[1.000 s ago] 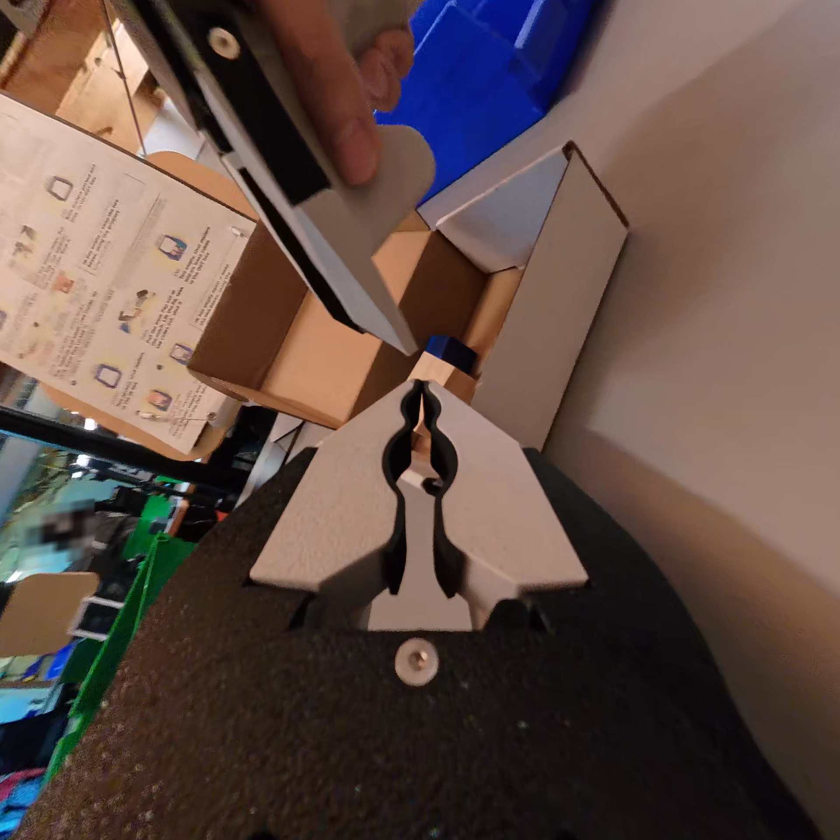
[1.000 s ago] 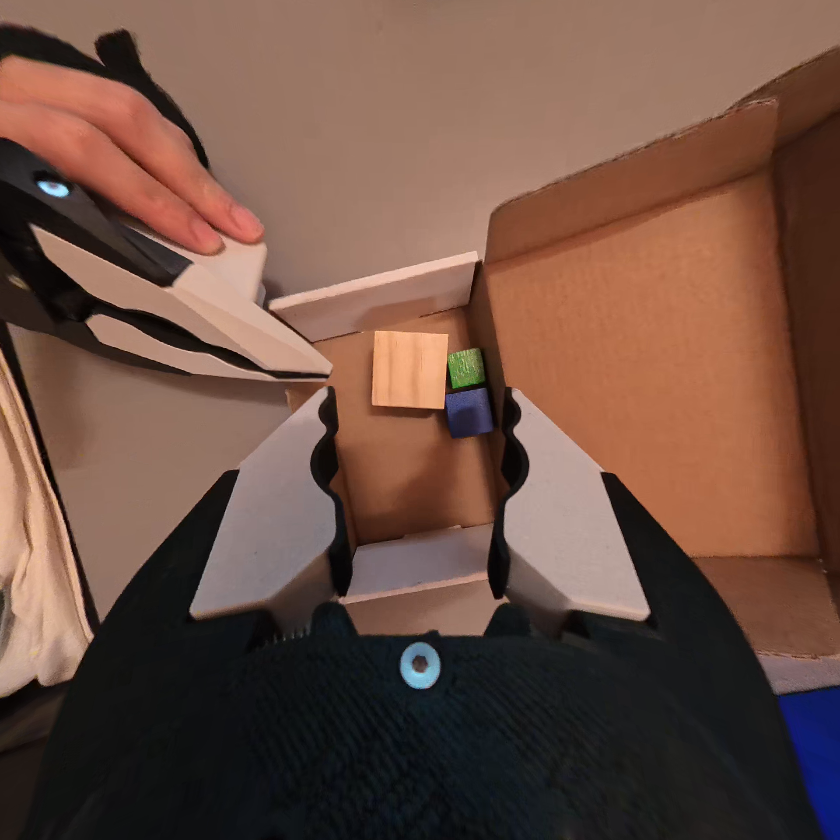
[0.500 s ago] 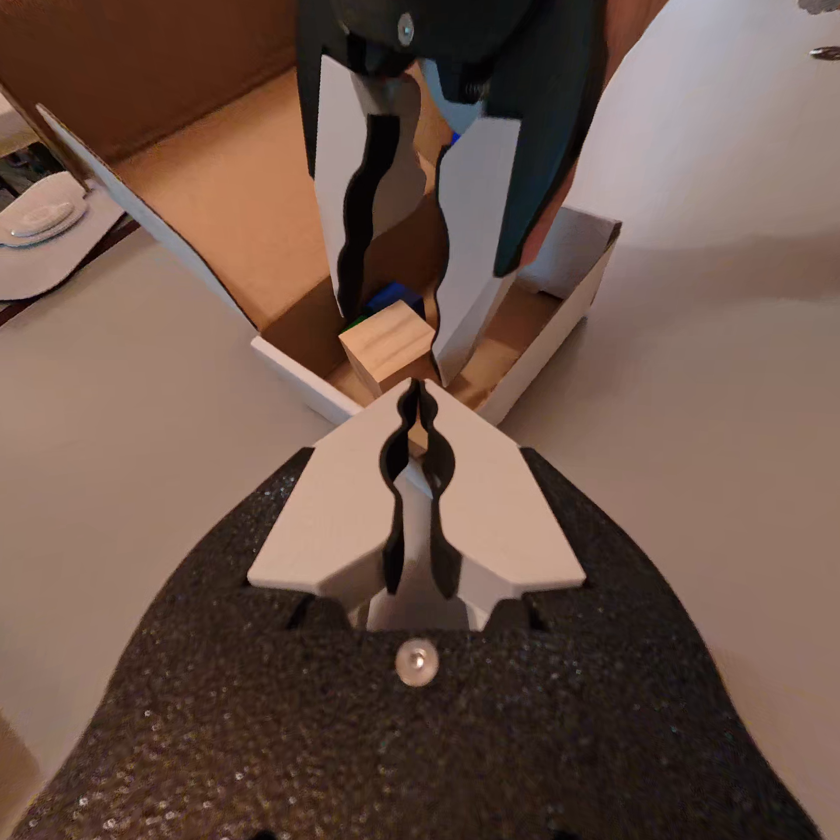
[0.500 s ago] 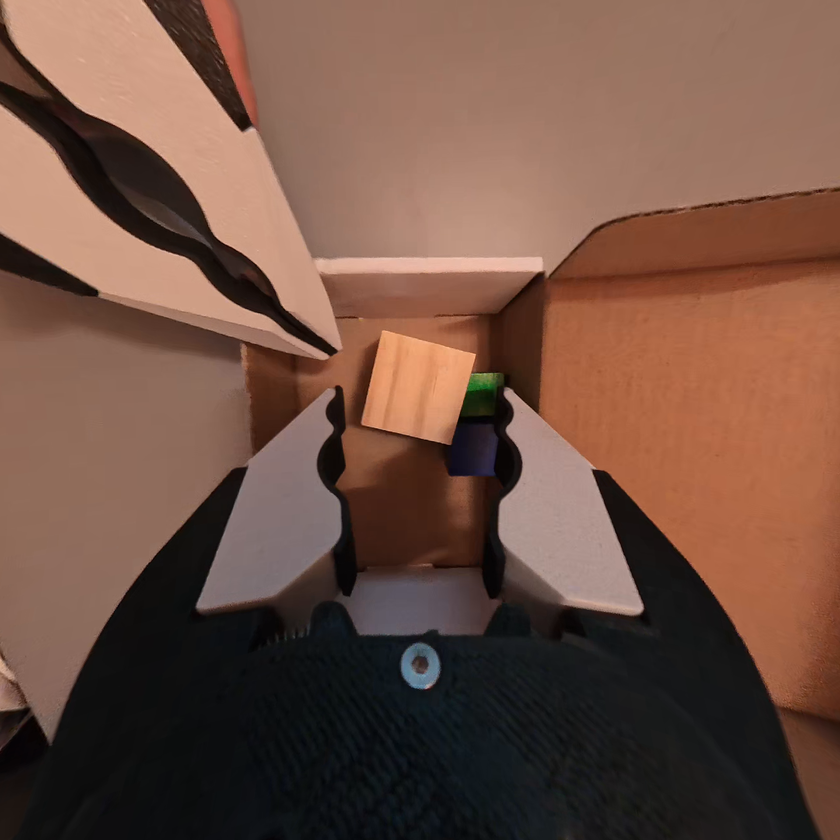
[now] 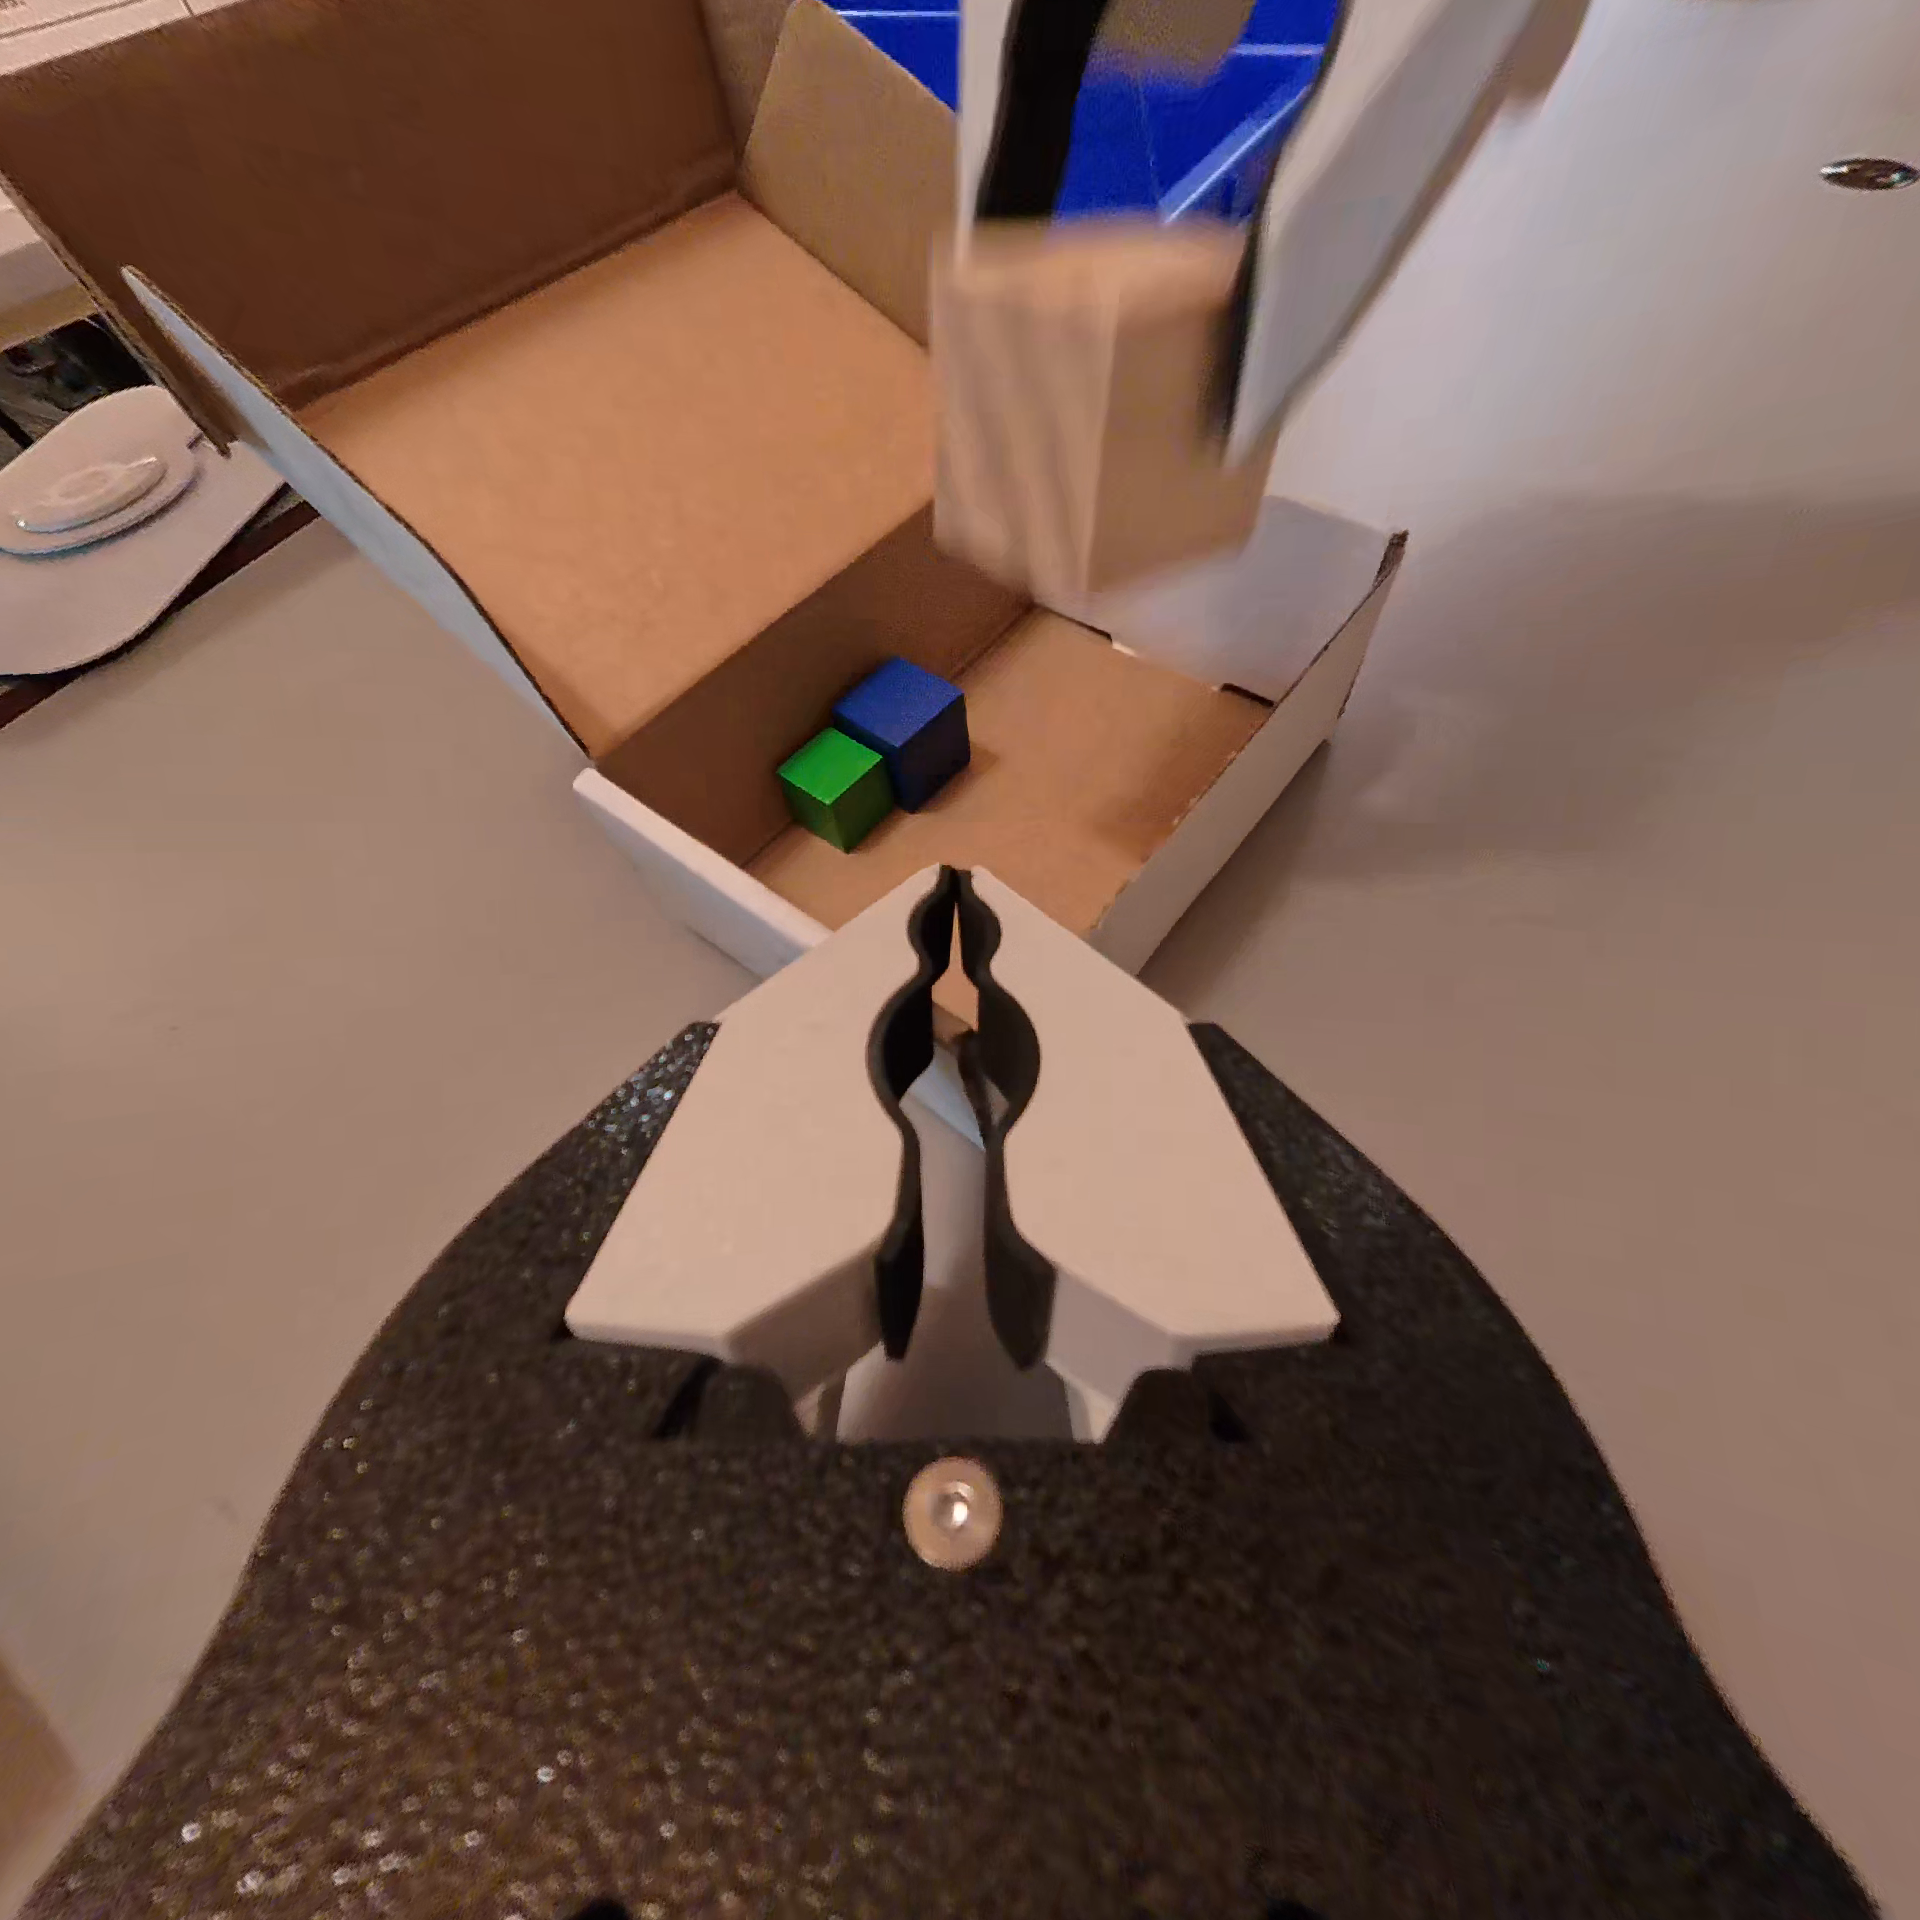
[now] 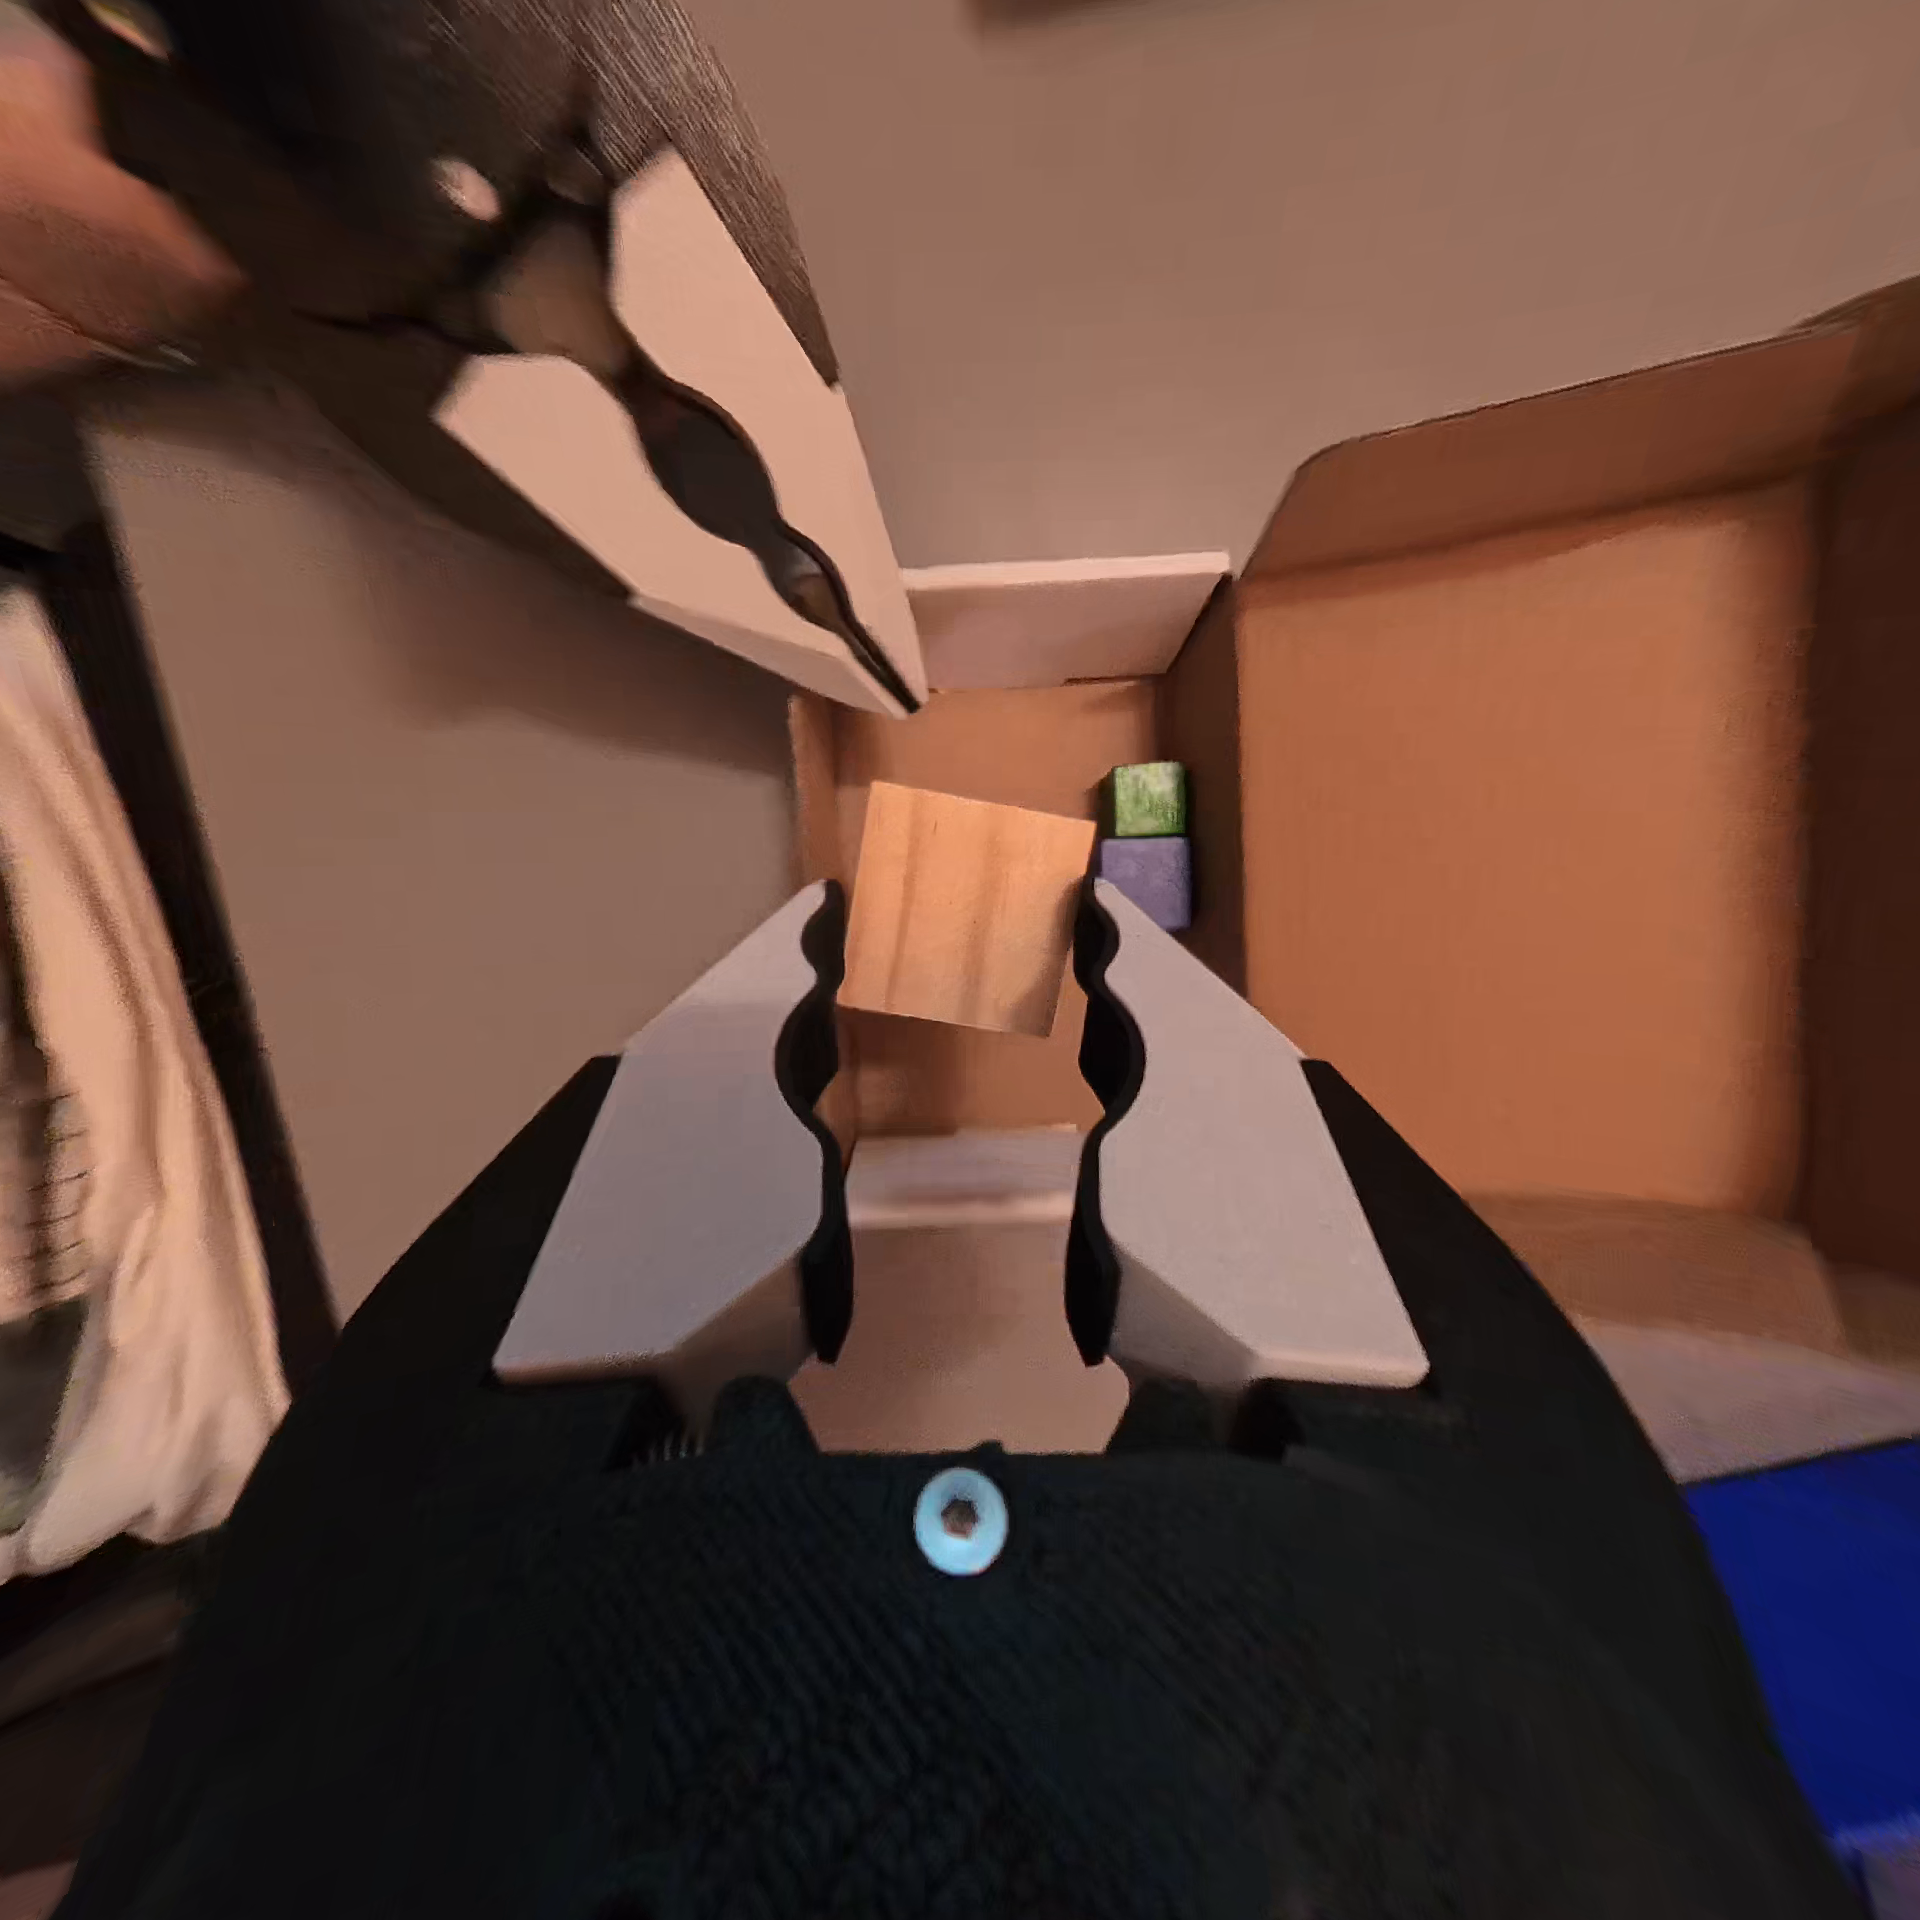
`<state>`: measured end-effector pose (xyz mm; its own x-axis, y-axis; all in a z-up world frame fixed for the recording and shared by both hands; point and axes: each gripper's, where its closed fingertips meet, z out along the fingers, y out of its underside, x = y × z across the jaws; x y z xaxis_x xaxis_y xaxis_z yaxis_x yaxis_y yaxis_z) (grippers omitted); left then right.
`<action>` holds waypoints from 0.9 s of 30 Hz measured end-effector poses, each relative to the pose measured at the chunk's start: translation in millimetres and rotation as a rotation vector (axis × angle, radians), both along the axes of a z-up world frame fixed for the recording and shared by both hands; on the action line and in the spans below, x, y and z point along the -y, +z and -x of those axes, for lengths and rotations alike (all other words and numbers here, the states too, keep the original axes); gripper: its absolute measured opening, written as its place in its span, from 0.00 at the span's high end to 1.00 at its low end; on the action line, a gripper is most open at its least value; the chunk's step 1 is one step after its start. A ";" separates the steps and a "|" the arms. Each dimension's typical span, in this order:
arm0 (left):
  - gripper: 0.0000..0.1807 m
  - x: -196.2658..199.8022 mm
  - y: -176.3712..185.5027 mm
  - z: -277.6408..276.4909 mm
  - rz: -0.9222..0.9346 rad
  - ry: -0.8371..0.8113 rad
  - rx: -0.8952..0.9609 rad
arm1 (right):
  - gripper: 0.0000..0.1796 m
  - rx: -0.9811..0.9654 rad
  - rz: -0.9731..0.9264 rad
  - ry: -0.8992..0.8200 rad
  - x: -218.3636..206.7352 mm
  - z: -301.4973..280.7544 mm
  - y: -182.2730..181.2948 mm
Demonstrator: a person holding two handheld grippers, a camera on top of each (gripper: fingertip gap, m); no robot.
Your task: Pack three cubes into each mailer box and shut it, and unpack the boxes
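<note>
The mailer box [image 5: 1226, 914] is sitting open at the centre of my left wrist view, white outside, raw brown corrugated inside, its lid folded back toward the upper left. A green cube [image 5: 836, 787] and a blue cube [image 5: 909, 727], small, painted and sharp-edged, are touching each other against the box's inner wall. My left gripper [image 5: 954, 883] is hanging at the box's near corner with its scalloped jaws clenched on nothing. At the upper right the right gripper [image 5: 1132, 239], blurred, is carrying the larger wooden cube [image 5: 1081, 416] above the box.

In the right wrist view, the right gripper [image 6: 961, 904] is grasping the wooden cube [image 6: 966, 914], pale with visible grain, slightly rotated between the jaws, over the box floor at centre frame. The green cube [image 6: 1146, 798] and blue cube [image 6: 1146, 881] are lying just right of it. I judge I am unpacking: I should be lifting straight up, clear of the walls, keeping a firm squeeze on those smooth faces, then setting it on the grey counter [image 6: 582, 935].
</note>
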<state>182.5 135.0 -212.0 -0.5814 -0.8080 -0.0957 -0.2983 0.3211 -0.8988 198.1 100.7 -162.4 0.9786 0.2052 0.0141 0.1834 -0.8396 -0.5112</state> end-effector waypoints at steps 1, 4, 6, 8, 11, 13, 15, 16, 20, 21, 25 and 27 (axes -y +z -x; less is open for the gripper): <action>1.00 0.0 -0.5 -0.3 -0.006 0.001 0.001 | 0.76 -0.007 -0.048 -0.013 9.7 -3.6 19.2; 1.00 -0.1 -1.1 -0.8 -0.015 0.002 0.002 | 0.76 0.105 -0.078 -0.186 60.1 -59.5 62.2; 1.00 -0.2 -1.3 -1.4 -0.017 0.003 0.002 | 0.76 0.214 -0.039 -0.410 106.6 -125.5 74.7; 1.00 -0.2 -1.4 -1.9 -0.022 0.005 0.004 | 0.76 0.257 0.018 -0.654 154.3 -191.2 68.7; 1.00 -0.2 -2.0 -2.5 -0.031 0.008 0.006 | 0.76 0.242 0.117 -0.892 209.5 -258.8 27.2; 1.00 -0.5 -2.0 -2.5 -0.032 0.010 0.007 | 0.76 0.186 0.150 -0.963 227.2 -275.2 -4.3; 1.00 -0.7 -2.0 -2.8 -0.033 0.012 0.009 | 0.75 0.135 0.146 -1.017 234.1 -282.9 -28.7; 1.00 -0.8 -1.9 -2.8 -0.035 0.013 0.011 | 0.75 0.115 0.144 -1.018 234.5 -283.2 -37.3; 1.00 -1.0 -2.2 -3.1 -0.045 0.018 0.016 | 0.59 0.042 0.113 -1.014 228.9 -267.9 -42.6; 1.00 -1.1 -2.1 -3.4 -0.046 0.018 0.017 | 0.59 0.071 0.100 -1.012 229.5 -262.2 -32.2; 1.00 -0.9 -2.4 -4.4 -0.049 0.018 0.017 | 0.63 0.107 -0.029 -0.838 194.5 -179.8 21.1; 1.00 -0.9 -2.4 -4.4 -0.050 0.018 0.018 | 0.66 0.064 -0.086 -0.569 148.6 -104.1 29.3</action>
<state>187.0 135.9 -214.4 -0.5649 -0.8120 -0.1467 -0.2884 0.3609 -0.8869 302.1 -48.0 -133.1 0.9311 -0.3579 0.0703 -0.2522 -0.7710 -0.5848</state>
